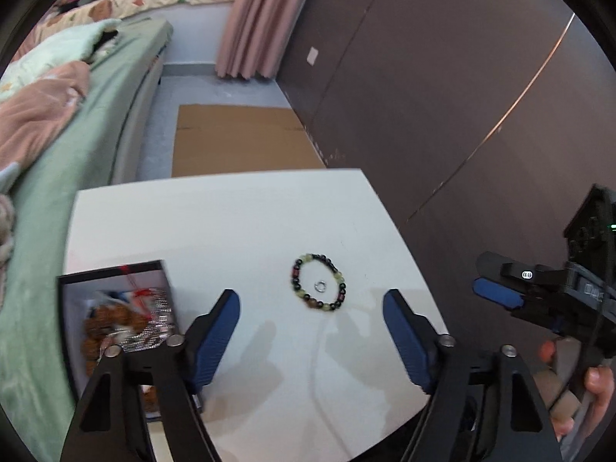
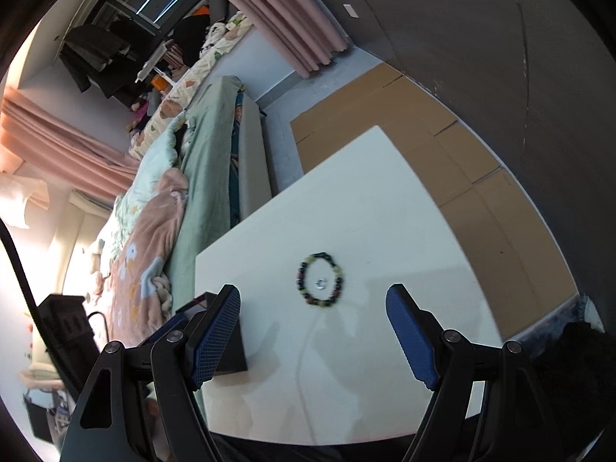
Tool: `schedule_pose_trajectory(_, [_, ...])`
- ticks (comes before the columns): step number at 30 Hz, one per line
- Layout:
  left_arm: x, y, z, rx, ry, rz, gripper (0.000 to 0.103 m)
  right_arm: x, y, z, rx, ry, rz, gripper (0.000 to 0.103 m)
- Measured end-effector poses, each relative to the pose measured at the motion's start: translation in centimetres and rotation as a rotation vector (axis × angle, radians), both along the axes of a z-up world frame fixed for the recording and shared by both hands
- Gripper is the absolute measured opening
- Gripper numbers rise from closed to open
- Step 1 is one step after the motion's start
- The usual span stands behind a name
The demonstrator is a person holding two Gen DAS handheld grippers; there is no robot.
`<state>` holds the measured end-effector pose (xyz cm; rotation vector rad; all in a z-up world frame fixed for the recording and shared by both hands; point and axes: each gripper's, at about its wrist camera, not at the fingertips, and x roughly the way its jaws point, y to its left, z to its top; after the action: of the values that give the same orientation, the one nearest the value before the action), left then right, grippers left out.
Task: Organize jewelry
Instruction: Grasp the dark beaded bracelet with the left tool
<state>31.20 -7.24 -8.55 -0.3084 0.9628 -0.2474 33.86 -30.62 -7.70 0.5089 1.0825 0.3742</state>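
Bracelet [image 1: 318, 282] lies flat mid-desk [image 1: 231, 215], toward the right edge; small ring [image 1: 320, 286] sits inside its loop, not touching it afaict. Open box [image 1: 115, 319] w/ other pieces at the left edge. Left claw [image 1: 311, 337] jaws apart, nothing btwn. Right claw [image 2: 312, 337] also apart, empty. Bracelet prob light, floppy, beads may roll: pinch across one strand. Ring tiny, hard, slippery, lies flat: tough grab.

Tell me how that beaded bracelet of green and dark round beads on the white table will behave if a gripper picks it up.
The beaded bracelet of green and dark round beads looks strung, so it will probably sag into a drooping loop. Its round, glossy beads may slip between flat pads. The small silver ring lying inside it would likely stay behind on the white table.
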Motion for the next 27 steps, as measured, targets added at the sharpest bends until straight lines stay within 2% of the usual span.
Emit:
schedule_pose_trajectory(3, [1.2,-1.4,-1.5,0.028,0.039,-0.007,0.061,0.4,-1.5,-1.0,0.023,0.027,-0.023,0.079])
schedule_pose_trajectory(10, [3.5,-3.5,-5.3,0.079,0.11,-0.002,0.05,1.5,-4.7,-3.2,0.07,0.094,-0.087,0.079])
schedule_pose_trajectory(12, [4.0,-3.9,-6.1,0.094,0.12,0.009,0.041,1.7,-5.3,-3.5,0.072,0.102,-0.103,0.079])
schedule_pose_trajectory(13, [4.2,-4.1,-6.6,0.098,0.123,0.013,0.039,1.8,-5.5,-3.7,0.079,0.106,-0.109,0.079])
schedule_pose_trajectory(20, [5.1,-4.7,-8.5,0.144,0.116,0.039,0.027,1.8,-6.2,-3.9,0.093,0.106,-0.143,0.079])
schedule_pose_trajectory(22, [5.1,-5.0,-8.6,0.178,0.093,0.04,0.022,2.0,-6.5,-4.1,0.093,0.108,-0.151,0.079])
schedule_pose_trajectory(25, [5.4,-5.1,-8.7,0.219,0.083,0.053,0.008,2.5,-6.4,-5.0,0.113,0.14,-0.147,0.079])
schedule_pose_trajectory(27, [5.4,-5.4,-8.6,0.239,0.078,0.02,0.008,2.9,-5.7,-5.7,0.119,0.162,-0.13,0.079])
